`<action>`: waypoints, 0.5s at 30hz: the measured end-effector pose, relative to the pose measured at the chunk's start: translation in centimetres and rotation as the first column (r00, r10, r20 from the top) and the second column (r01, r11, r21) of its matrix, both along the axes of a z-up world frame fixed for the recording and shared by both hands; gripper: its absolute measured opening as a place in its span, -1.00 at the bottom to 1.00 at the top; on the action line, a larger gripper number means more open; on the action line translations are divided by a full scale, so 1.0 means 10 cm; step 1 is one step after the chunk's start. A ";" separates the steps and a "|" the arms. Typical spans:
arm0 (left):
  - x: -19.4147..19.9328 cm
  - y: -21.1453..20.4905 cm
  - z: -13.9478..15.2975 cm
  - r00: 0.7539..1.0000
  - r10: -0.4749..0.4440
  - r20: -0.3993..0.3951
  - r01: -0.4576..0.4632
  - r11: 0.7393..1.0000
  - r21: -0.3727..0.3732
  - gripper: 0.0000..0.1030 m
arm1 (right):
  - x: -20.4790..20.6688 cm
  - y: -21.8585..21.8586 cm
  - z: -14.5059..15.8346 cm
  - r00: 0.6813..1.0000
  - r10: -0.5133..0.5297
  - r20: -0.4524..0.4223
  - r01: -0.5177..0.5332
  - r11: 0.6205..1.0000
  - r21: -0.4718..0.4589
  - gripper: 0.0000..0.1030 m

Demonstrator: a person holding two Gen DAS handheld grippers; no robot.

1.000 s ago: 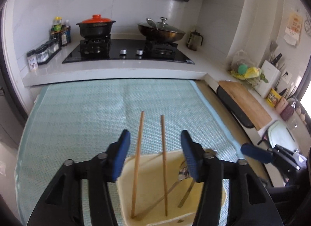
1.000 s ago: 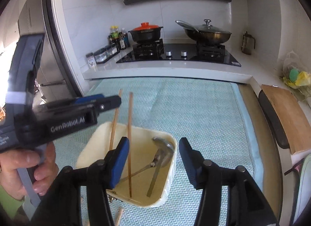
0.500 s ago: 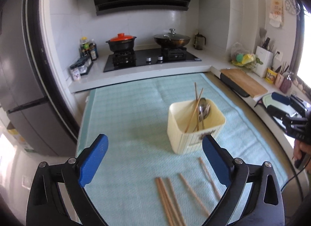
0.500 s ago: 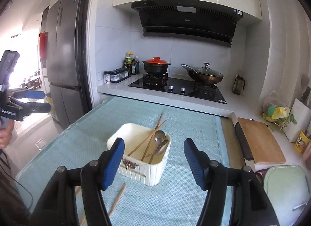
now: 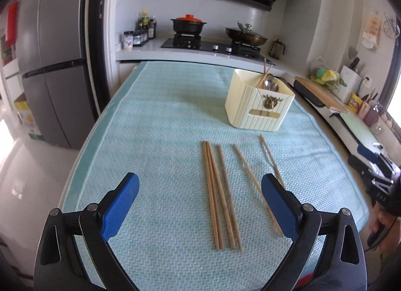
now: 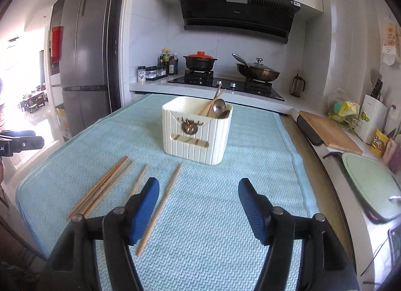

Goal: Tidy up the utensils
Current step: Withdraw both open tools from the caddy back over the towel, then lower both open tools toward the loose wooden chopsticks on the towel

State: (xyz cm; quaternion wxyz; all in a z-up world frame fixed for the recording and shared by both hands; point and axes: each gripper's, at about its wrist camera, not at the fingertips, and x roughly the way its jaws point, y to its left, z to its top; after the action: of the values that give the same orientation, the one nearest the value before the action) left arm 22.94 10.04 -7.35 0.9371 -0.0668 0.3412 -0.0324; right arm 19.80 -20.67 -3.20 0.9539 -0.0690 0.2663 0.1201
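On woven teal mat (image 5: 160, 125), slender wooden chopsticks (image 5: 218, 190) near ribbed cream holder (image 5: 258, 105).

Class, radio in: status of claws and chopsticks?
Left claw, right claw open, empty. Loose chopsticks on mat; holder upright. Nothing in the way.

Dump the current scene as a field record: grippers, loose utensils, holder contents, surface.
left gripper: open, empty, above the loose chopsticks
right gripper: open, empty, facing the holder
loose chopsticks: five on the mat, three bunched, two apart to their right
utensil holder: cream, upright on the mat
holder contents: two chopsticks, spoons
surface: teal mat
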 end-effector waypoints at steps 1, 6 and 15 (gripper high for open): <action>-0.04 0.01 -0.05 1.000 0.012 0.007 -0.012 1.000 -0.006 0.91 | -0.06 0.00 -0.07 1.000 -0.009 -0.002 0.009 1.000 0.002 0.30; -0.18 0.08 -0.29 0.997 0.068 0.029 -0.067 0.997 -0.035 0.91 | -0.29 -0.04 -0.26 0.999 -0.052 0.011 0.052 0.999 0.012 0.30; -0.08 0.07 -0.69 0.997 0.062 -0.040 -0.063 0.997 -0.032 0.91 | -0.35 -0.08 -0.49 0.994 -0.110 -0.016 0.111 0.993 0.044 0.30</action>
State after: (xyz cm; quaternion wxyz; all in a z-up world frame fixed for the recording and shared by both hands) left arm 22.10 10.75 -14.30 0.9295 -0.0936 0.3567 -0.0074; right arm 16.31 -21.42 -8.09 0.9586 -0.0318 0.2732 0.0736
